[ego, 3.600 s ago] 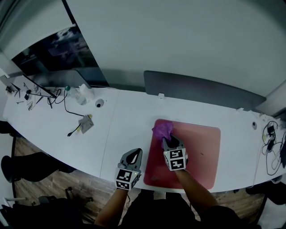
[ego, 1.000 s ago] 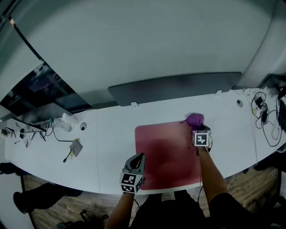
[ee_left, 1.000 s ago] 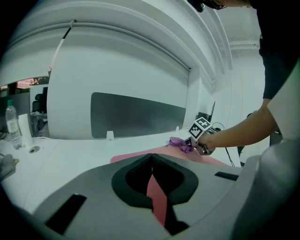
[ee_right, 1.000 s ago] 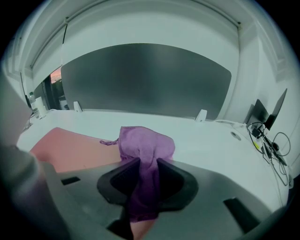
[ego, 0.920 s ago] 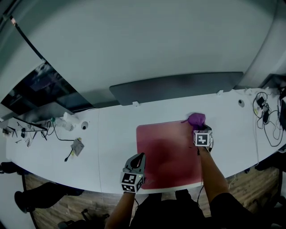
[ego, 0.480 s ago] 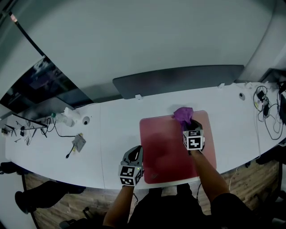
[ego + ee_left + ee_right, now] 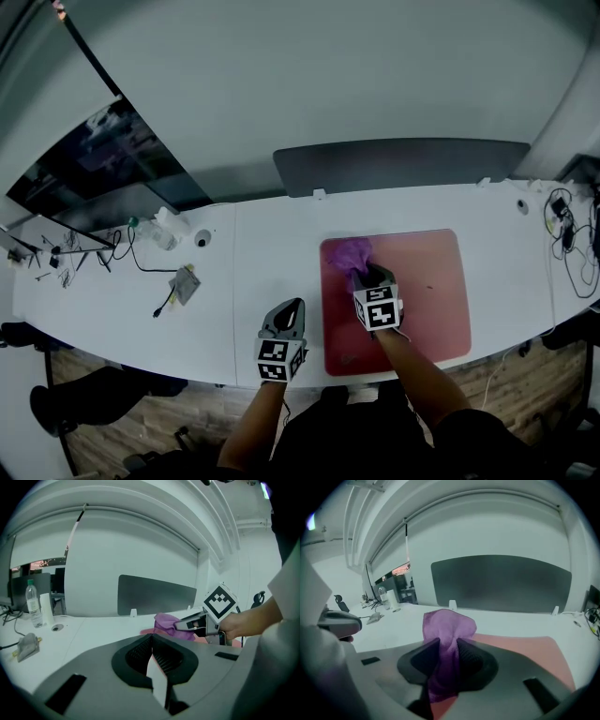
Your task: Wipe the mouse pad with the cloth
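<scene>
Moved: right tongs [image 7: 366,274] and crumpled purple cloth [image 7: 349,251], from the far right corner to the far left part of the flat red rectangular mouse pad [image 7: 422,281].
Right tongs: clamped on the cloth, bunch pinched between both jaws, loose end spilling forward onto the pad.
Left tongs [image 7: 294,307]: jaws together, nothing held, just left of the pad over the white surface [image 7: 253,253].
Risk: cloth dragging out of the pinch; unheld pad likely sliding or curling at its left edge.
Arm pose: right forearm reaching forward over the pad's near edge, tongs tipped down; left forearm drawn in close.
</scene>
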`<act>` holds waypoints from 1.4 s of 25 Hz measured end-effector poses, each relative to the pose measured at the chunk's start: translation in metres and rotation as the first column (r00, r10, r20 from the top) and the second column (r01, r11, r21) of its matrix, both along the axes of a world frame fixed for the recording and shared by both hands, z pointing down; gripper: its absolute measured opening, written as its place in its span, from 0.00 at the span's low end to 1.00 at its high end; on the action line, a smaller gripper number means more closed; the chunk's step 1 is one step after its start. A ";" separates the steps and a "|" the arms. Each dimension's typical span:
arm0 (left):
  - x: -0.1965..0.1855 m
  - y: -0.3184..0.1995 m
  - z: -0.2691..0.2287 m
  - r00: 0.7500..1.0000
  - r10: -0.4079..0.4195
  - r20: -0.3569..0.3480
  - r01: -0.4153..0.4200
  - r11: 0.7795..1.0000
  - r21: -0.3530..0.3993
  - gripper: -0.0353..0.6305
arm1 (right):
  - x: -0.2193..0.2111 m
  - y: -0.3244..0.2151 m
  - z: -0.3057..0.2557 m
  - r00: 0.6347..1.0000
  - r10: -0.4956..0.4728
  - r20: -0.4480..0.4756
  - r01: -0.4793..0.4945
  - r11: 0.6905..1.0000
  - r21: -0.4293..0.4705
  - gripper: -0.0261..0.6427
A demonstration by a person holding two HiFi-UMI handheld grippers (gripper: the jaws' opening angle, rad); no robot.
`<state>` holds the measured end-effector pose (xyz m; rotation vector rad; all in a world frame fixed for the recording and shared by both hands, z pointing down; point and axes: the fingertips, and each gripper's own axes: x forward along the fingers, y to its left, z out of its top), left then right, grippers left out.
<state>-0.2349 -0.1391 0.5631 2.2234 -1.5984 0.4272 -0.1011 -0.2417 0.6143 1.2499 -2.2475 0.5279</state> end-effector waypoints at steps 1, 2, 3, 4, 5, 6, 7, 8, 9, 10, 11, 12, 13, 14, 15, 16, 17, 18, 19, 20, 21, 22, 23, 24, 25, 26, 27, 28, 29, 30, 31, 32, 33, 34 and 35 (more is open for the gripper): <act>-0.003 0.002 0.001 1.000 0.000 -0.006 0.000 1.000 -0.003 0.08 | -0.009 0.007 0.004 1.000 -0.006 0.003 0.006 1.000 -0.014 0.21; -0.007 0.004 0.002 1.000 0.001 -0.011 -0.001 1.000 -0.008 0.08 | -0.019 0.014 0.007 1.000 -0.013 0.005 0.013 1.000 -0.025 0.21; -0.010 0.006 0.004 1.000 0.002 -0.013 -0.002 1.000 -0.012 0.08 | -0.028 0.020 0.010 1.000 -0.022 0.005 0.022 0.999 -0.033 0.21; -0.014 0.008 0.005 1.000 0.003 -0.015 -0.003 1.000 -0.015 0.08 | -0.037 0.026 0.012 0.999 -0.032 0.004 0.032 0.999 -0.039 0.22; -0.017 0.009 0.006 1.000 0.002 -0.016 -0.003 1.000 -0.014 0.08 | -0.044 0.031 0.015 0.999 -0.042 0.003 0.042 0.998 -0.045 0.22; -0.020 0.009 0.007 1.000 0.001 -0.017 -0.001 1.000 -0.014 0.08 | -0.051 0.036 0.018 0.999 -0.050 0.004 0.051 0.997 -0.053 0.22; -0.023 0.009 0.008 1.000 -0.002 -0.020 0.001 1.000 -0.015 0.08 | -0.057 0.040 0.022 0.998 -0.057 0.004 0.057 0.997 -0.061 0.22; -0.026 0.010 0.010 1.000 -0.002 -0.022 0.002 1.000 -0.018 0.08 | -0.063 0.044 0.028 0.998 -0.063 0.002 0.063 0.996 -0.070 0.22; -0.028 0.012 0.012 1.000 -0.001 -0.025 0.001 1.000 -0.024 0.08 | -0.067 0.048 0.034 0.998 -0.068 -0.006 0.067 0.994 -0.081 0.22; -0.028 0.013 0.015 1.000 0.001 -0.028 -0.002 1.000 -0.031 0.08 | -0.069 0.051 0.040 0.997 -0.073 -0.020 0.071 0.993 -0.092 0.22; -0.028 0.015 0.018 1.000 0.004 -0.030 -0.005 0.999 -0.036 0.08 | -0.069 0.054 0.045 0.996 -0.081 -0.039 0.077 0.992 -0.102 0.22; -0.028 0.015 0.020 0.999 0.007 -0.033 -0.008 0.999 -0.040 0.08 | -0.068 0.056 0.050 0.994 -0.089 -0.062 0.081 0.990 -0.112 0.22; -0.028 0.016 0.022 0.999 0.009 -0.035 -0.011 0.999 -0.044 0.08 | -0.067 0.057 0.054 0.993 -0.092 -0.079 0.082 0.989 -0.120 0.22; -0.028 0.016 0.023 0.999 0.011 -0.035 -0.013 0.999 -0.047 0.08 | -0.067 0.057 0.058 0.992 -0.091 -0.089 0.080 0.989 -0.126 0.22; -0.029 0.017 0.024 0.999 0.013 -0.035 -0.014 0.999 -0.050 0.08 | -0.068 0.057 0.061 0.992 -0.089 -0.091 0.077 0.989 -0.128 0.22; -0.029 0.017 0.025 0.999 0.015 -0.036 -0.017 0.999 -0.052 0.08 | -0.069 0.057 0.063 0.992 -0.085 -0.092 0.073 0.989 -0.127 0.22; -0.029 0.017 0.026 0.999 0.018 -0.036 -0.020 0.998 -0.053 0.08 | -0.070 0.056 0.064 0.993 -0.081 -0.091 0.069 0.989 -0.127 0.22; -0.028 0.016 0.026 0.999 0.022 -0.036 -0.024 0.998 -0.053 0.08 | -0.070 0.055 0.065 0.993 -0.077 -0.092 0.065 0.990 -0.129 0.22; -0.026 0.015 0.027 0.999 0.026 -0.037 -0.027 0.998 -0.051 0.08 | -0.070 0.054 0.065 0.993 -0.073 -0.093 0.061 0.990 -0.129 0.22; -0.025 0.014 0.027 0.999 0.028 -0.038 -0.030 0.998 -0.050 0.08 | -0.069 0.053 0.065 0.993 -0.071 -0.094 0.059 0.990 -0.126 0.22; -0.023 0.013 0.026 0.999 0.031 -0.039 -0.033 0.998 -0.049 0.08 | -0.068 0.052 0.065 0.993 -0.069 -0.096 0.057 0.991 -0.125 0.22; -0.022 0.013 0.025 0.999 0.034 -0.039 -0.035 0.998 -0.048 0.08 | -0.065 0.052 0.065 0.993 -0.067 -0.099 0.054 0.990 -0.128 0.22; -0.020 0.013 0.024 0.999 0.036 -0.038 -0.038 0.998 -0.046 0.08 | -0.062 0.052 0.065 0.993 -0.062 -0.101 0.048 0.990 -0.135 0.22; -0.019 0.013 0.022 0.999 0.039 -0.036 -0.040 0.998 -0.043 0.08 | -0.058 0.052 0.065 0.993 -0.056 -0.101 0.041 0.989 -0.142 0.22; -0.018 0.014 0.020 0.999 0.042 -0.032 -0.044 0.998 -0.040 0.08 | -0.053 0.052 0.065 0.994 -0.048 -0.099 0.033 0.989 -0.146 0.22; -0.016 0.014 0.019 0.999 0.048 -0.026 -0.049 0.998 -0.037 0.08 | -0.047 0.051 0.065 0.994 -0.040 -0.098 0.026 0.989 -0.148 0.22; -0.015 0.015 0.019 0.998 0.053 -0.018 -0.054 0.998 -0.035 0.08 | -0.041 0.050 0.065 0.994 -0.035 -0.101 0.020 0.989 -0.147 0.22; -0.013 0.015 0.019 0.998 0.058 -0.012 -0.058 0.998 -0.036 0.08 | -0.036 0.049 0.065 0.994 -0.030 -0.107 0.015 0.989 -0.145 0.22; -0.012 0.015 0.019 0.998 0.059 -0.009 -0.060 0.997 -0.038 0.08 | -0.030 0.049 0.065 0.993 -0.025 -0.112 0.009 0.990 -0.144 0.22; -0.010 0.016 0.020 0.998 0.059 -0.009 -0.060 0.997 -0.041 0.08 | -0.025 0.048 0.065 0.993 -0.018 -0.116 0.001 0.990 -0.144 0.22; -0.008 0.016 0.021 0.998 0.059 -0.012 -0.059 0.997 -0.045 0.08 | -0.021 0.048 0.066 0.993 -0.009 -0.117 -0.008 0.990 -0.143 0.22; -0.006 0.016 0.021 0.998 0.058 -0.014 -0.058 0.997 -0.048 0.08 | -0.016 0.046 0.066 0.993 0.002 -0.116 -0.018 0.990 -0.141 0.22; -0.003 0.016 0.022 0.998 0.057 -0.016 -0.058 0.997 -0.052 0.08 | -0.010 0.045 0.066 0.993 0.010 -0.116 -0.026 0.990 -0.137 0.22; 0.001 0.015 0.023 0.998 0.058 -0.021 -0.059 0.997 -0.055 0.08 | -0.005 0.043 0.065 0.993 0.012 -0.118 -0.028 0.991 -0.134 0.22; 0.005 0.014 0.023 0.998 0.058 -0.028 -0.059 0.997 -0.057 0.08 | 0.000 0.043 0.065 0.993 0.009 -0.122 -0.026 0.991 -0.133 0.22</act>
